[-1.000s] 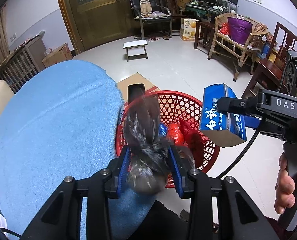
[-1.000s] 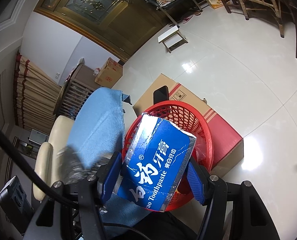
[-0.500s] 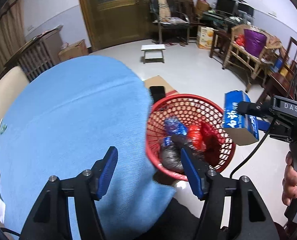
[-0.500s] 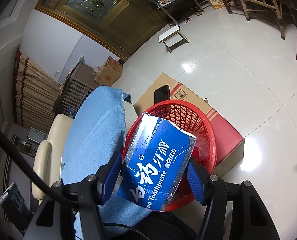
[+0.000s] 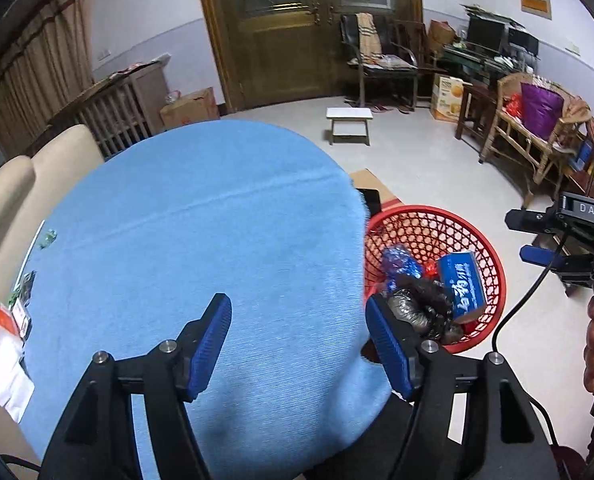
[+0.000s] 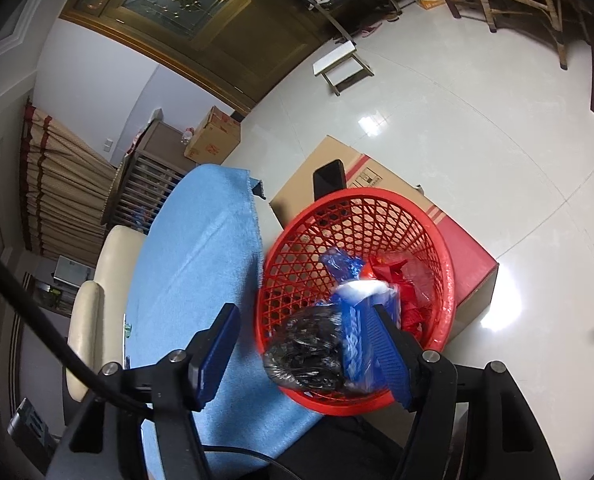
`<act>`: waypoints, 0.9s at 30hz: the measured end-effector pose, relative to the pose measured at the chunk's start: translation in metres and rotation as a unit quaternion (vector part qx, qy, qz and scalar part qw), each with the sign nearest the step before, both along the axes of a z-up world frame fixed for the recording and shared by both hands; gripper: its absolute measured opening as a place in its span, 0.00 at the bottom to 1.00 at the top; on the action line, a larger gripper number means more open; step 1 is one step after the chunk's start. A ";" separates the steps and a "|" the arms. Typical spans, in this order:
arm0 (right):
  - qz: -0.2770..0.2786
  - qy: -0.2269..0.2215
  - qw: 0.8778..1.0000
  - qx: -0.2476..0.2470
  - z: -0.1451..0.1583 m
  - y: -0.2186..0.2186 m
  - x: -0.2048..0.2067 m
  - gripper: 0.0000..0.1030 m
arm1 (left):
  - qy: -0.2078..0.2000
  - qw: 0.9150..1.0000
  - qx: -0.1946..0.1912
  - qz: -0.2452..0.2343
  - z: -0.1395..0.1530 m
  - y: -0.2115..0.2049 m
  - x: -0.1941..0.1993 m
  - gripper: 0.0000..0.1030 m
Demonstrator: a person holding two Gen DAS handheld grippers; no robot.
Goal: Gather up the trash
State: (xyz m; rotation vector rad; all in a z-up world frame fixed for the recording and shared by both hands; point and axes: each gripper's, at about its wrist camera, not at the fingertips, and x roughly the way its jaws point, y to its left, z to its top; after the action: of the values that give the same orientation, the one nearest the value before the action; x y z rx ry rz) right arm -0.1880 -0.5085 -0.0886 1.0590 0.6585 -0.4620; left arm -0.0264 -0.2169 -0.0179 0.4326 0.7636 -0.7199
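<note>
**Red basket holds the toothpaste box and the black bag**

Red plastic lattice forms the one basket (image 5: pixel 485 248), which sits on a cardboard carton (image 6: pixel 337 160) beside the table's blue cloth (image 5: pixel 201 240). Inside lie one blue toothpaste box (image 5: pixel 462 286), printed with white Chinese characters, one crumpled black bag (image 6: pixel 309 348), one blue wrapper (image 5: pixel 399 260) and some red plastic scraps (image 6: pixel 409 296). In the right wrist view the box is blurred and its lettering unreadable.

The left gripper (image 5: pixel 297 344) hangs over the cloth, its jaws opening with nothing between them. The right gripper (image 6: pixel 301 352) hangs above the basket, jaws opening, the box lying free below them. Its body reads "DAS" in the left view. A distant carton (image 5: pixel 447 96) shows oranges.

At the cloth's left edge lie small papers and an orange-and-white packet (image 5: pixel 1 328).
</note>
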 end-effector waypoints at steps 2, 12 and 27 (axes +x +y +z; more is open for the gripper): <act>0.003 -0.002 1.000 -0.007 0.005 0.004 0.002 0.68 | 0.000 1.000 -0.006 0.008 0.002 0.007 0.002 0.68; 0.060 -0.004 0.996 -0.065 0.032 0.046 0.026 0.68 | -0.014 0.997 -0.028 0.068 0.016 0.048 0.016 0.70; 0.202 -0.044 0.952 -0.224 0.092 0.165 0.059 0.68 | -0.070 0.984 -0.057 0.154 0.043 0.118 0.005 0.78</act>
State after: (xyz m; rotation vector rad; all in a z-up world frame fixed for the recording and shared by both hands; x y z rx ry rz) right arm -0.1293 -0.3430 0.0039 0.4919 0.6333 -0.1889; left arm -0.0216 -0.0989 0.0255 0.2513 0.6345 -0.4359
